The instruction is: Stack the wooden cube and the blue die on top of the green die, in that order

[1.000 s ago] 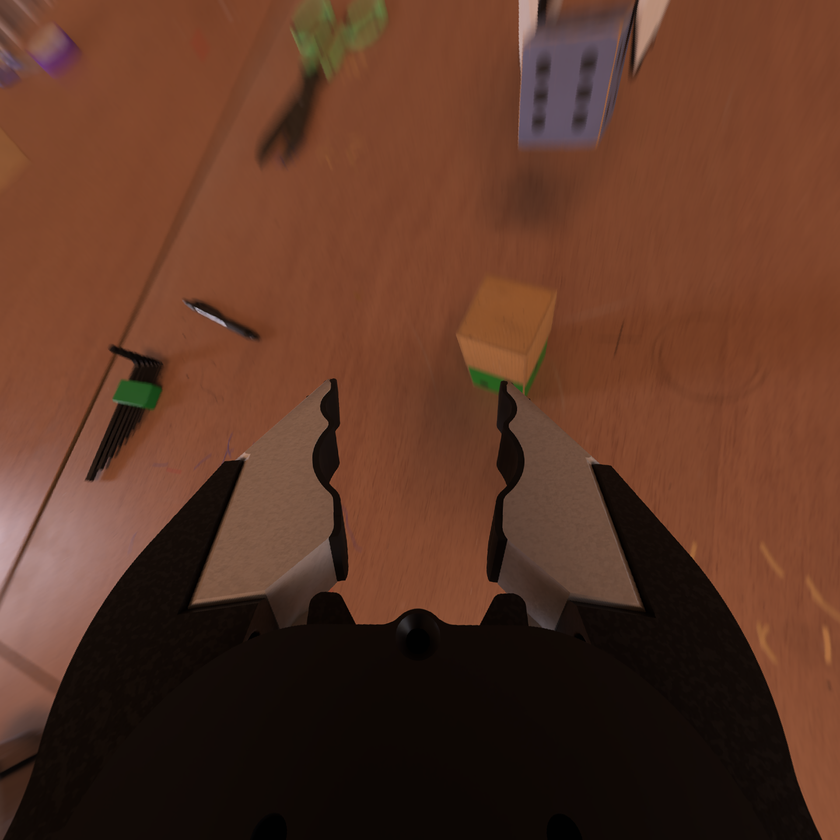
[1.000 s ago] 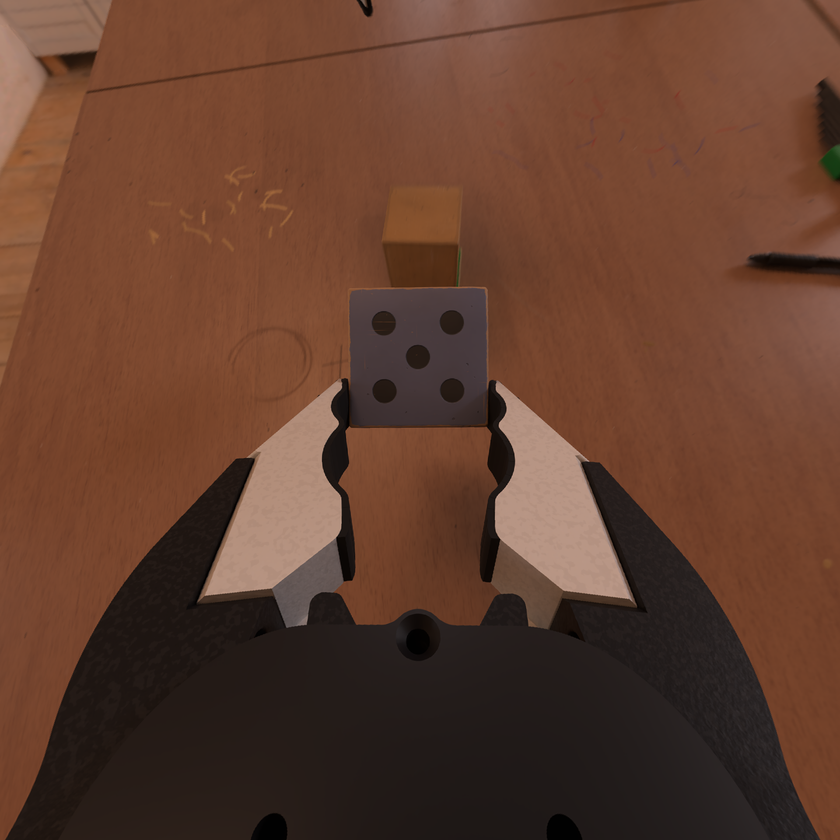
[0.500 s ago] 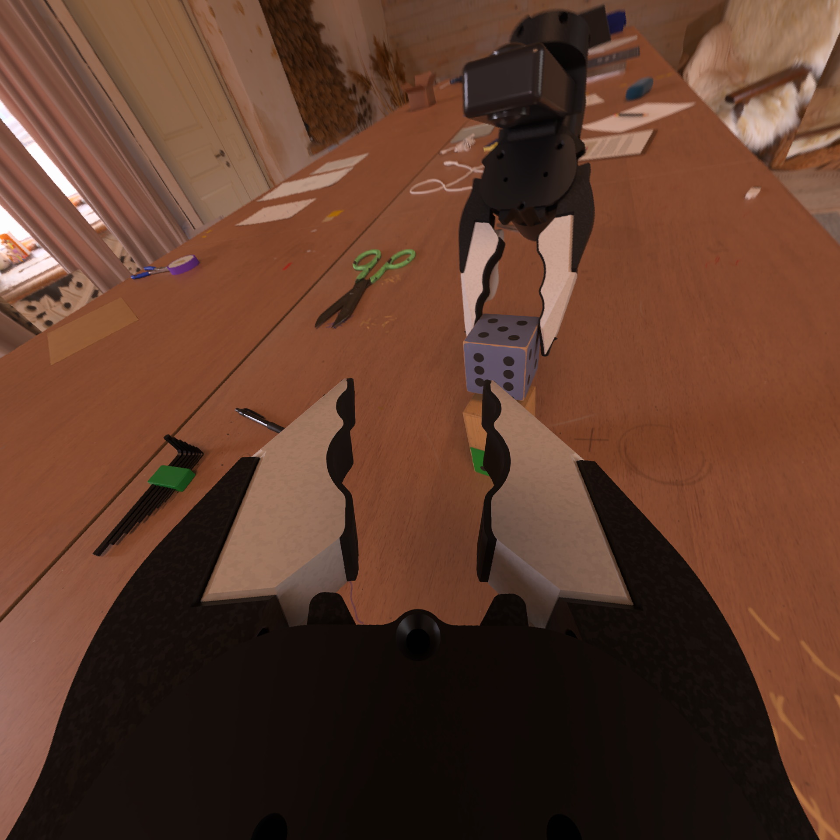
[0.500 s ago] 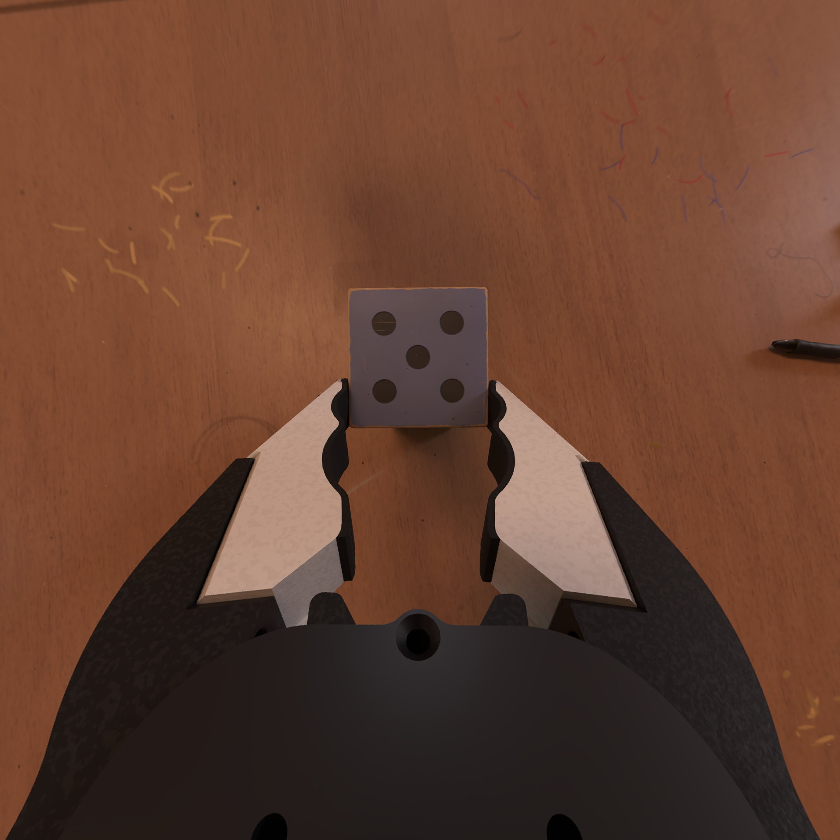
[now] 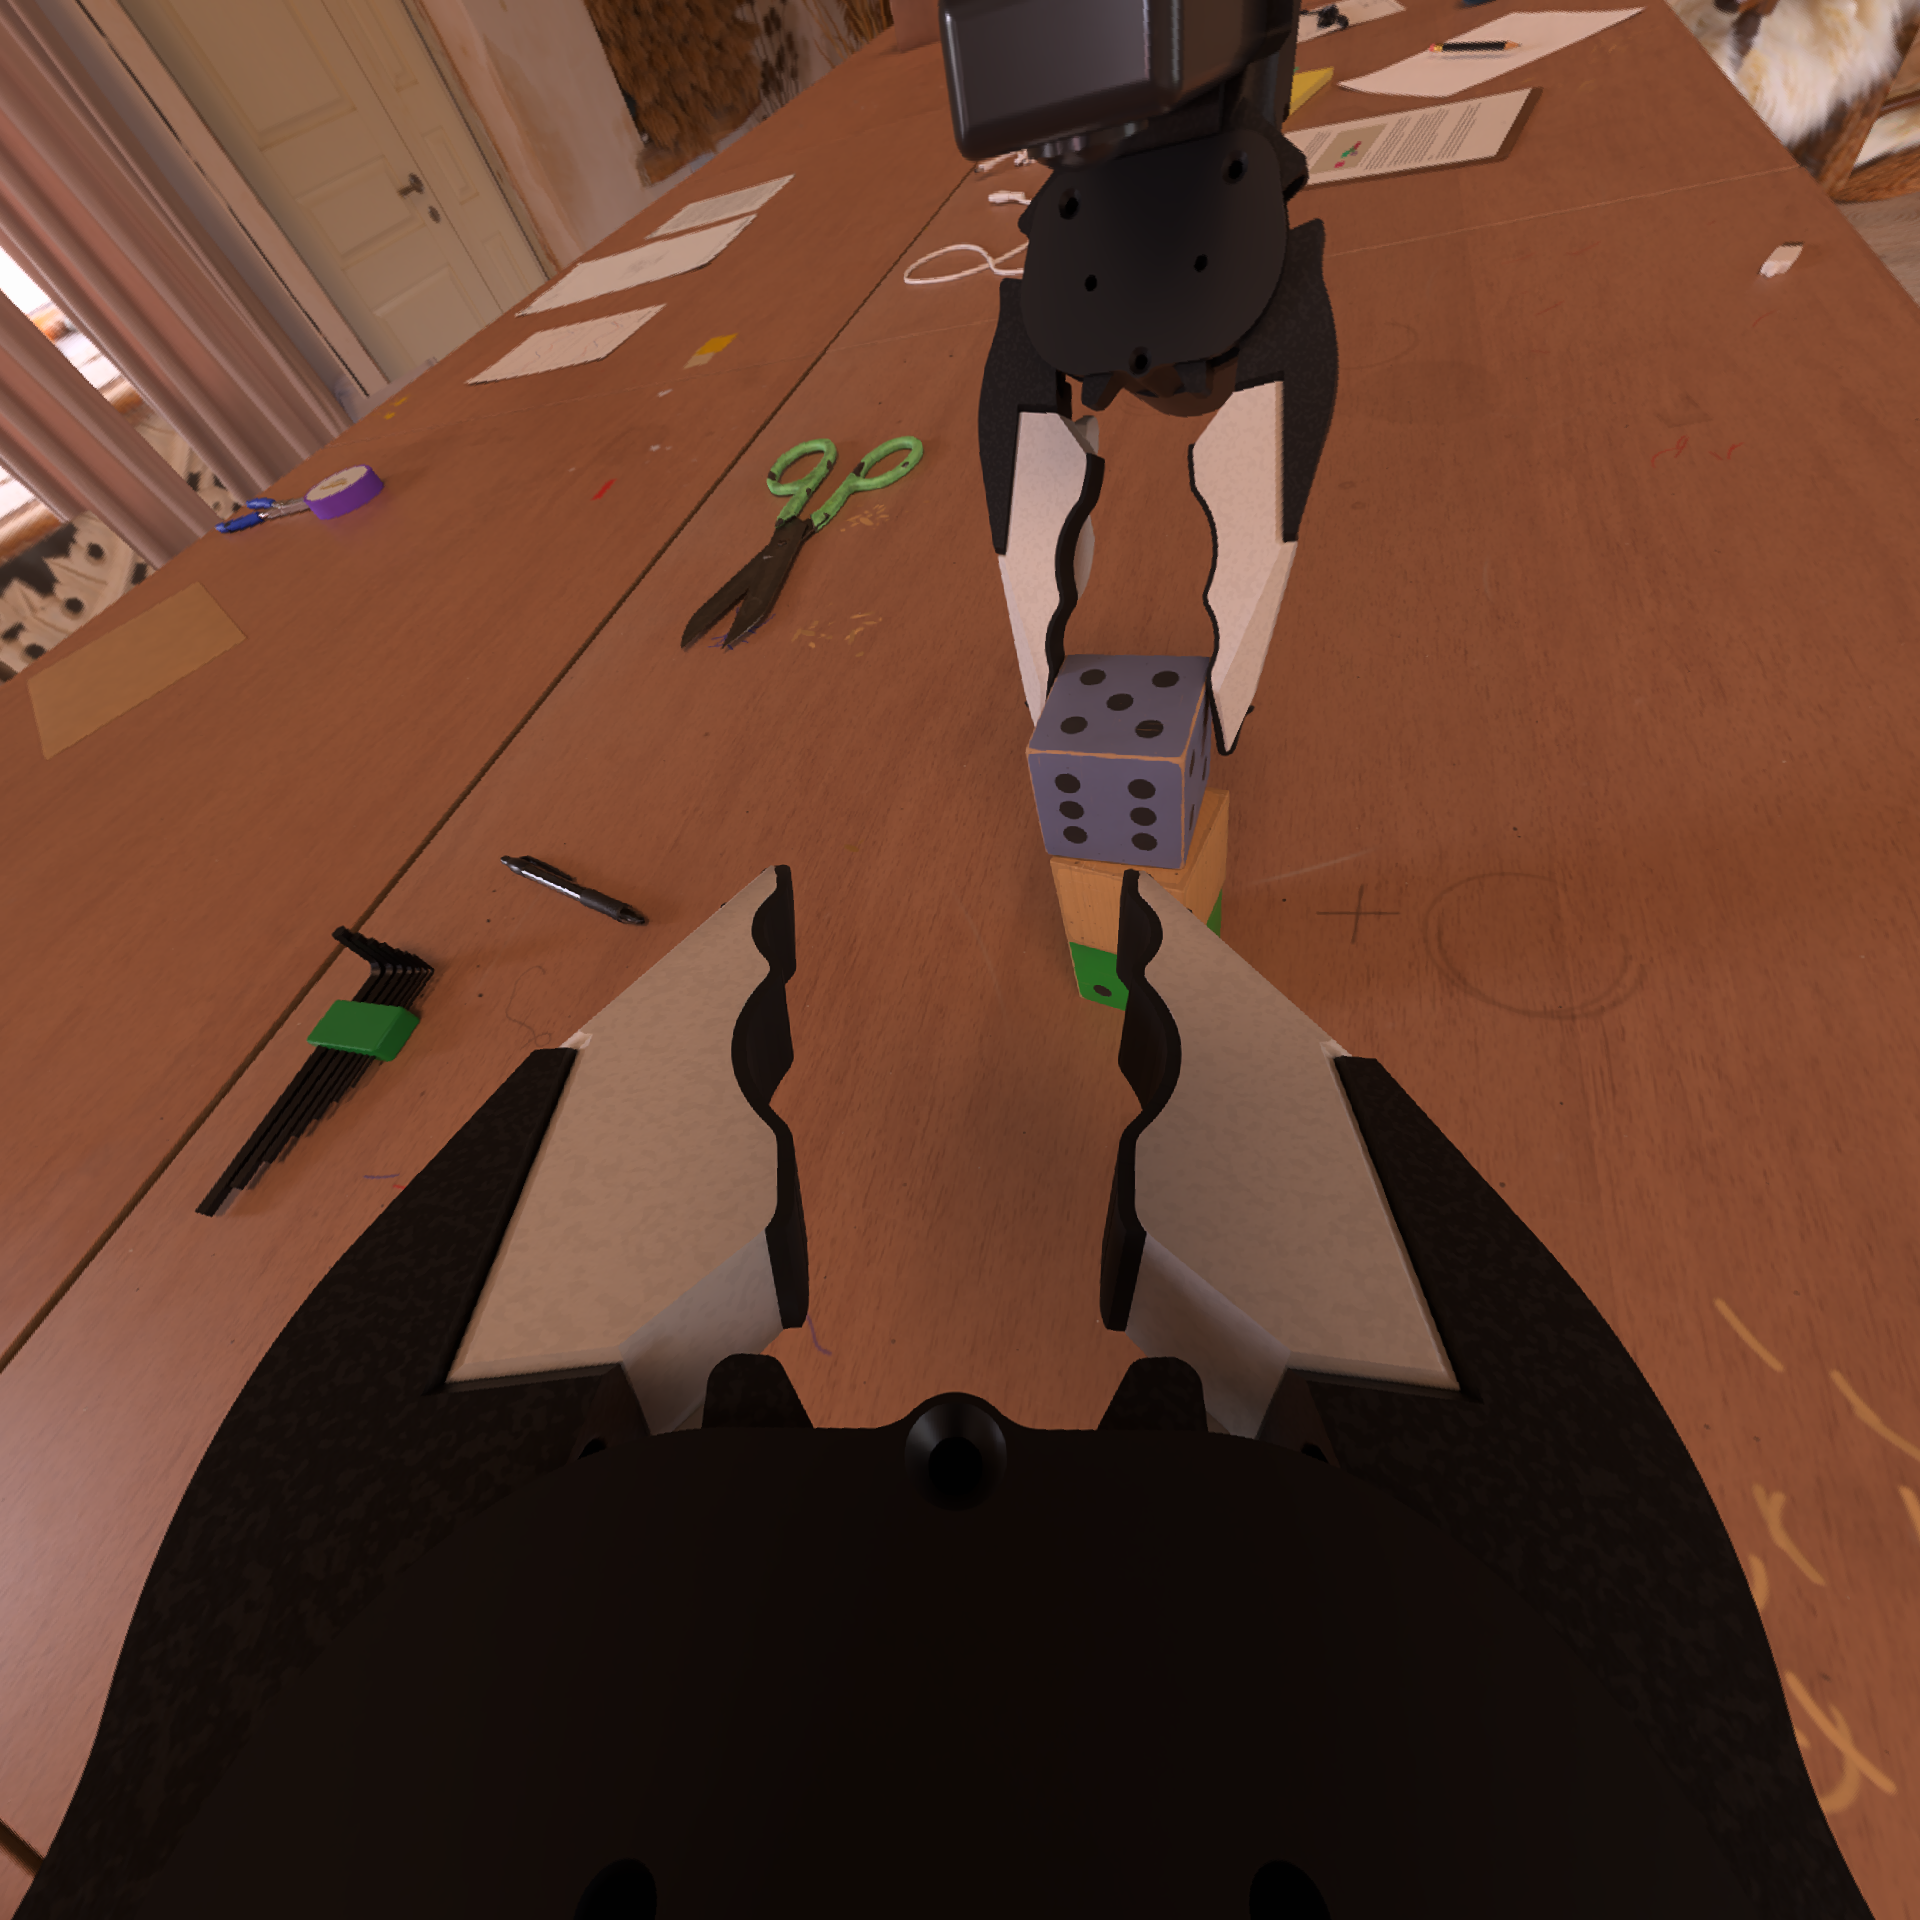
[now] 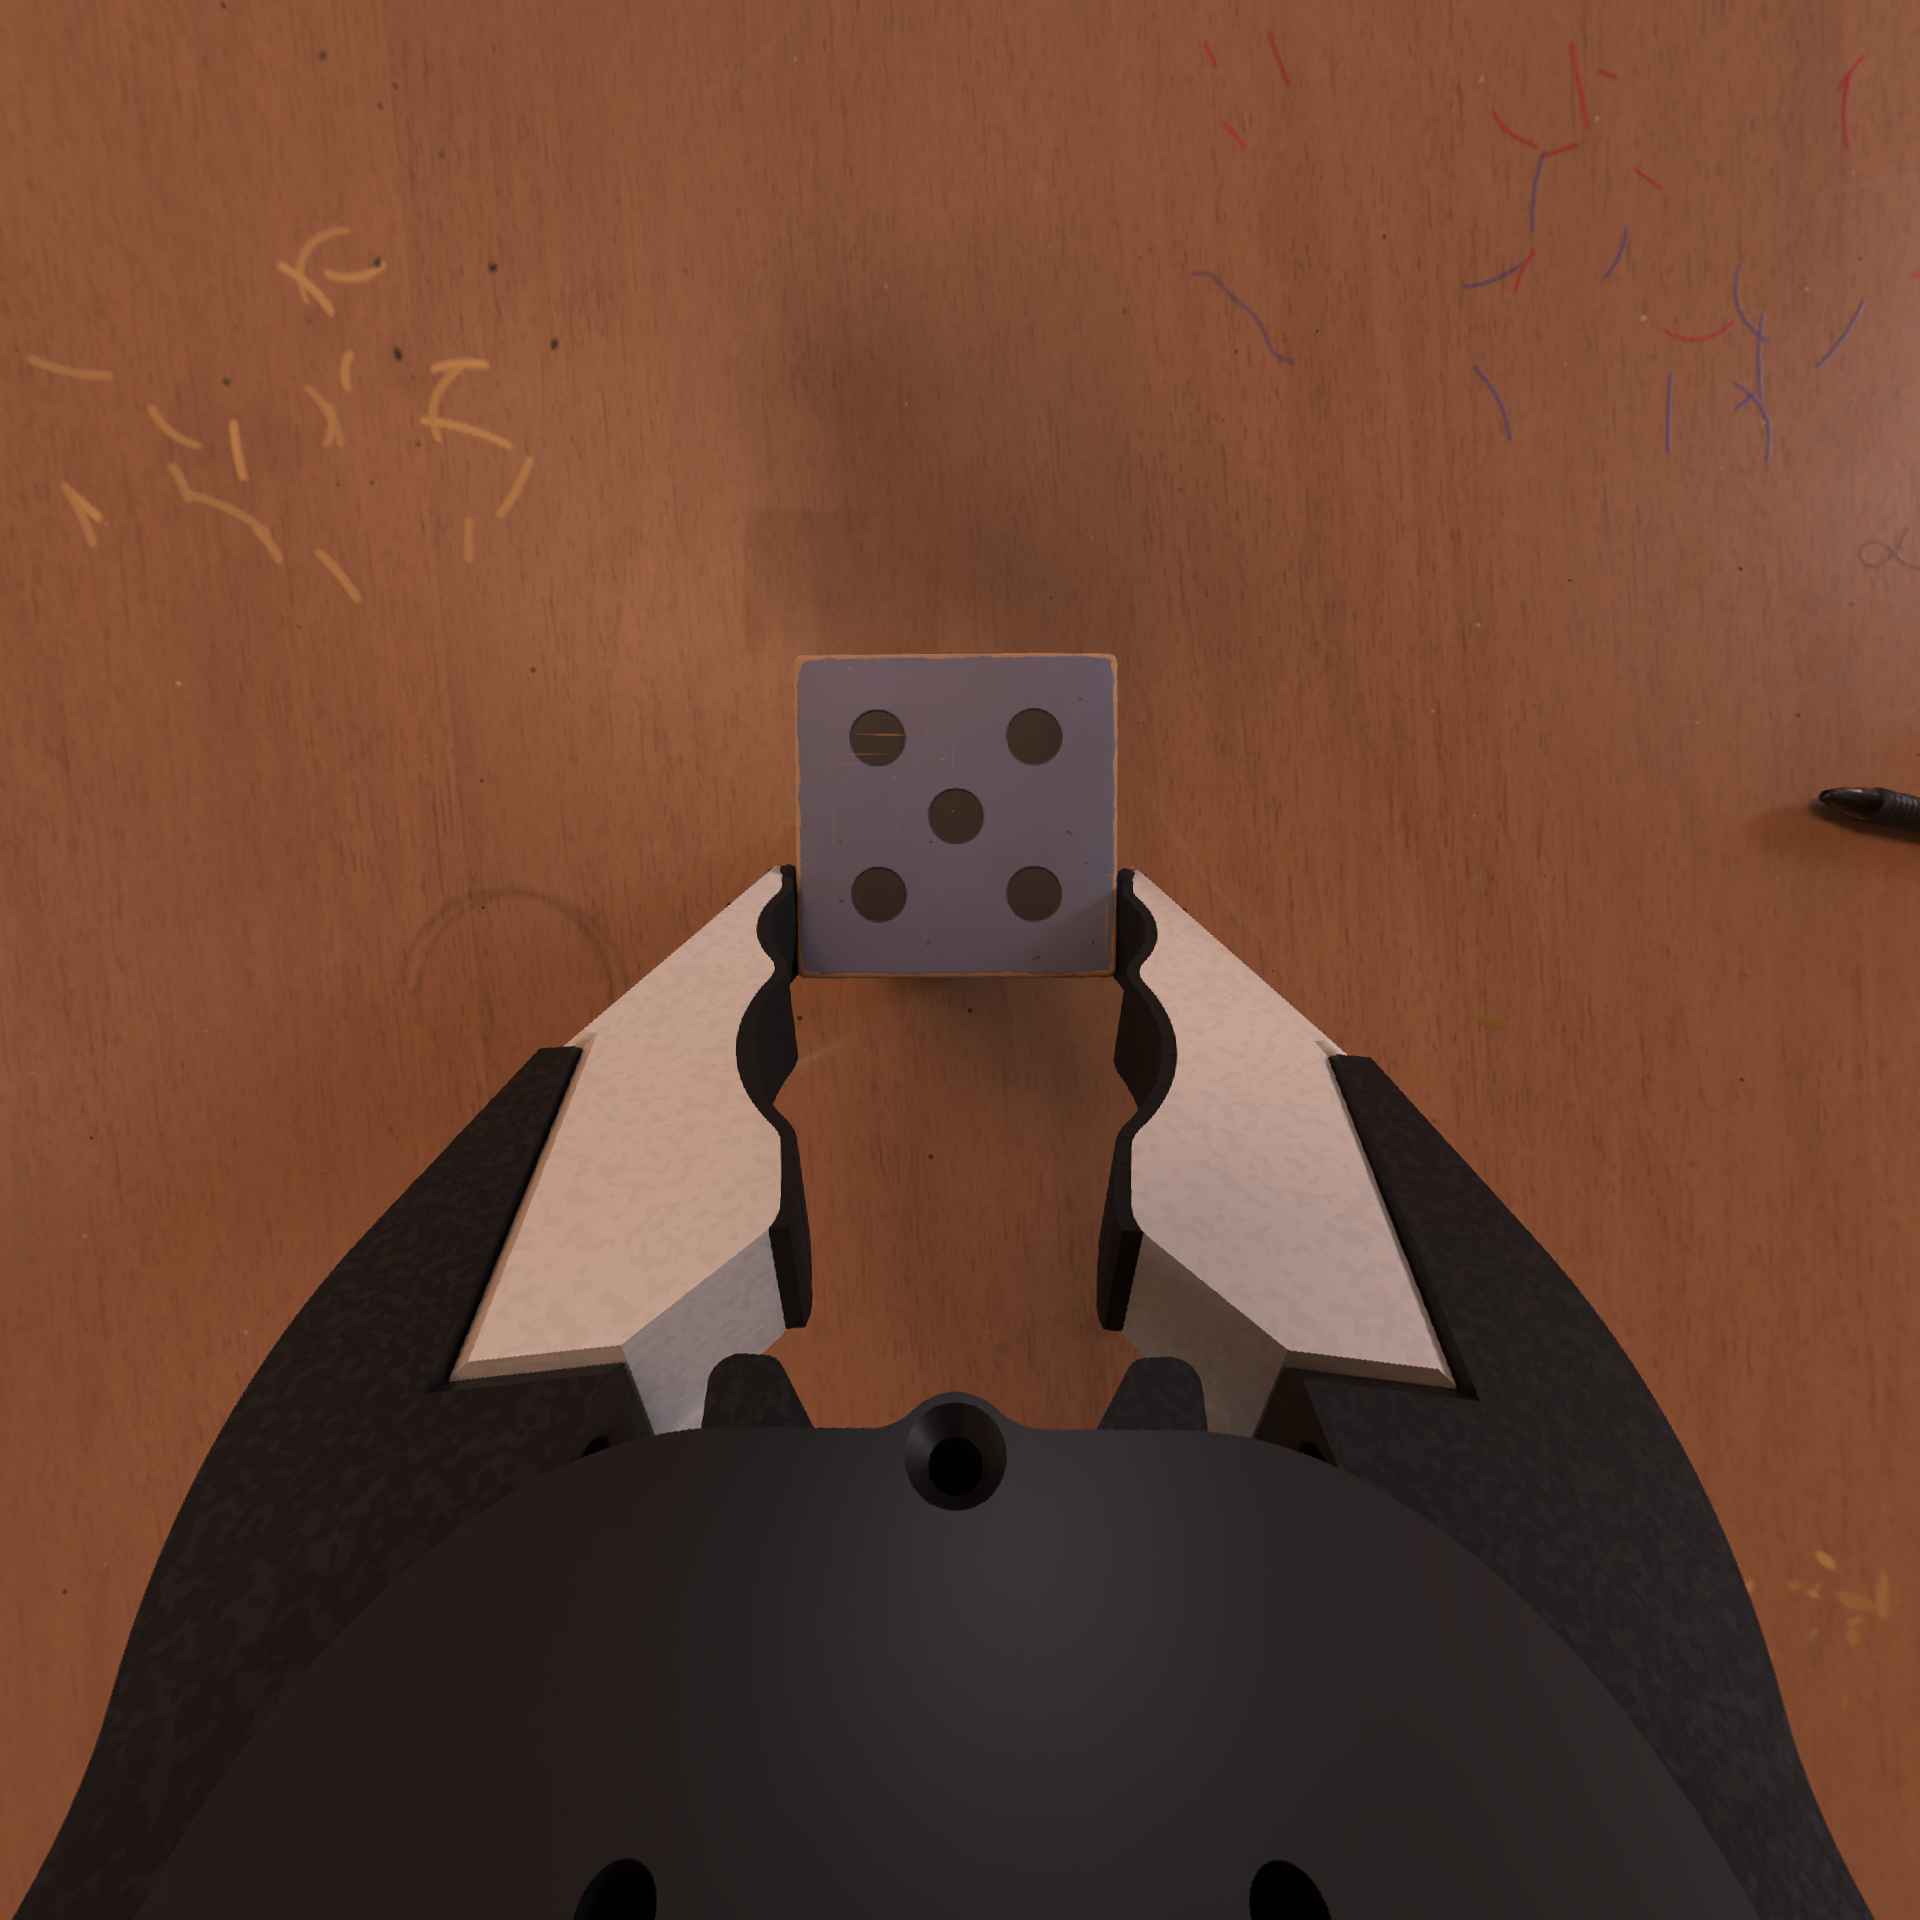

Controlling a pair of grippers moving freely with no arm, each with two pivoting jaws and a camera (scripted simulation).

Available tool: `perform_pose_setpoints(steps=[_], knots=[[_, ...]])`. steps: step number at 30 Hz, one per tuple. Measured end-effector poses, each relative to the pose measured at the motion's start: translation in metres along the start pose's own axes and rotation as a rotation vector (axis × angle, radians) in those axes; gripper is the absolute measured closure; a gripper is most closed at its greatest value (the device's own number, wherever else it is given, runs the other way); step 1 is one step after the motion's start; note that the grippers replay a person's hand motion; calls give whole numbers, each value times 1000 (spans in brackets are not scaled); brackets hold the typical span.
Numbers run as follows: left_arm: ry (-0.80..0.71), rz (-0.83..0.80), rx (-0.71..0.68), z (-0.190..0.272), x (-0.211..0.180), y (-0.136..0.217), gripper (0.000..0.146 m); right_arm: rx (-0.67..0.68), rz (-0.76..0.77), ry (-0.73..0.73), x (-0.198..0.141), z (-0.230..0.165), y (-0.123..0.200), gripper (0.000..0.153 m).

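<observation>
The blue die (image 5: 1117, 774) sits at the top of the wooden cube (image 5: 1205, 857), which rests on the green die (image 5: 1096, 971). It is shifted slightly left of the cube. My right gripper (image 5: 1135, 722) comes down from above and is shut on the blue die's sides. In the right wrist view the blue die (image 6: 956, 816) shows its five-dot face between my right gripper's (image 6: 956, 883) fingertips and hides the stack below. My left gripper (image 5: 956, 894) is open and empty, low over the table. Its right fingertip (image 5: 1138, 935) covers part of the stack.
Green-handled scissors (image 5: 821, 520), a black pen (image 5: 577, 891) and a hex key set (image 5: 332, 1060) lie left of the stack. A purple tape roll (image 5: 348, 490), papers and a white cord (image 5: 966, 260) lie farther off. The pen tip (image 6: 1870, 808) shows at right.
My right gripper has moved over the stack and come down with the blue die onto the wooden cube. My left gripper has tilted up from looking down to looking along the table.
</observation>
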State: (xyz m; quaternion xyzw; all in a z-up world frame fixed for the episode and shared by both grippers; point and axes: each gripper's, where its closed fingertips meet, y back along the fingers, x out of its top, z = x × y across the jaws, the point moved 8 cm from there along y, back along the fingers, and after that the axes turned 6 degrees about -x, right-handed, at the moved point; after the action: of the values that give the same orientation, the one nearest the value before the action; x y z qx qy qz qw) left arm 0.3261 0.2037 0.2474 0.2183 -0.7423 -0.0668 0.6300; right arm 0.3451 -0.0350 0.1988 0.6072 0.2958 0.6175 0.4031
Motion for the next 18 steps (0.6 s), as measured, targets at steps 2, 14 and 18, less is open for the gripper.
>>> perform_pose_setpoints(steps=[2,14,18], knots=[[0,-1,-7,0,0,-1,83,18,31,-10,-1,1,0,92],[-12,-56,-18,6,0,-15,76,25,32,7,-4,0,-5,92],[20,-117,-54,8,-6,-21,73,5,47,7,-7,-1,-5,86]])
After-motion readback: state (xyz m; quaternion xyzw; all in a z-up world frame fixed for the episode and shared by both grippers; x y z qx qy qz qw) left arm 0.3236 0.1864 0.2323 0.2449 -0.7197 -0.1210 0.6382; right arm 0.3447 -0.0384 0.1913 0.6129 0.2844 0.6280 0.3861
